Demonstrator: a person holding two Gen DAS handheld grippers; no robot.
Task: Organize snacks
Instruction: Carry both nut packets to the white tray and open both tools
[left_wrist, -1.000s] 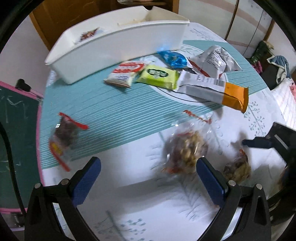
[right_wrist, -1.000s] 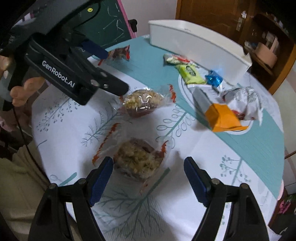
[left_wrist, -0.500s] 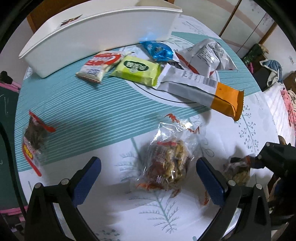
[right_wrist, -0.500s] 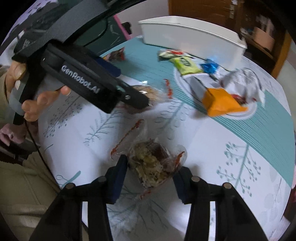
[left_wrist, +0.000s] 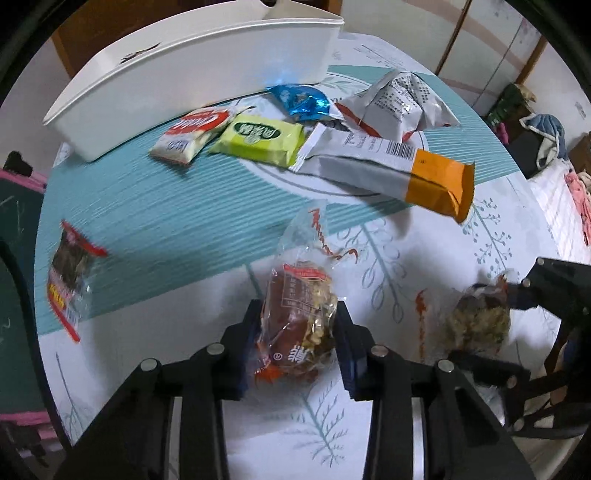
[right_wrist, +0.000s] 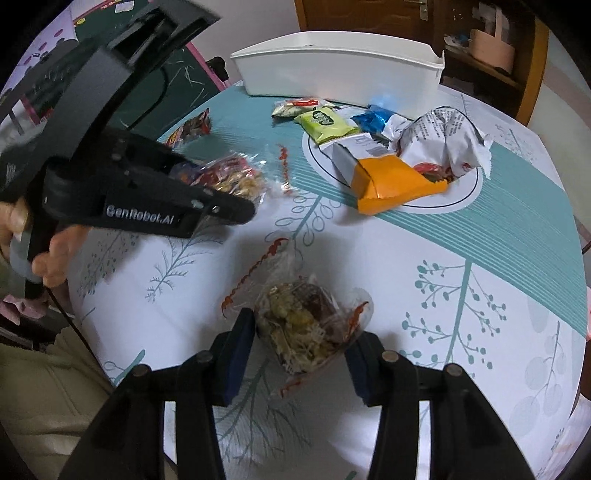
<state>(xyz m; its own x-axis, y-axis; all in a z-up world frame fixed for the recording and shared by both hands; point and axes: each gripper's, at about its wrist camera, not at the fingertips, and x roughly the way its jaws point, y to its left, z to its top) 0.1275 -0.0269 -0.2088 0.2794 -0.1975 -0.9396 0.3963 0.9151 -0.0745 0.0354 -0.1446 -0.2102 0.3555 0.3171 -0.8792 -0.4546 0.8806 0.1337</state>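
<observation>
My left gripper is shut on a clear bag of nut pastry with red print, low over the white cloth. My right gripper is shut on a second clear nut pastry bag; it also shows at the right in the left wrist view. A long white bin stands at the far edge of the round table. In front of it lie a red-white packet, a green packet, a blue packet, a grey-orange pack and a crumpled silver bag.
A small red-edged dark snack bag lies alone at the table's left edge. A green chalkboard stands left of the table. A wooden cabinet is behind the bin. The person's hand holds the left gripper.
Both grippers have closed from wide open onto the two nut pastry bags. The left gripper moved forward over its bag; the right bag is now pinched between the pads.
</observation>
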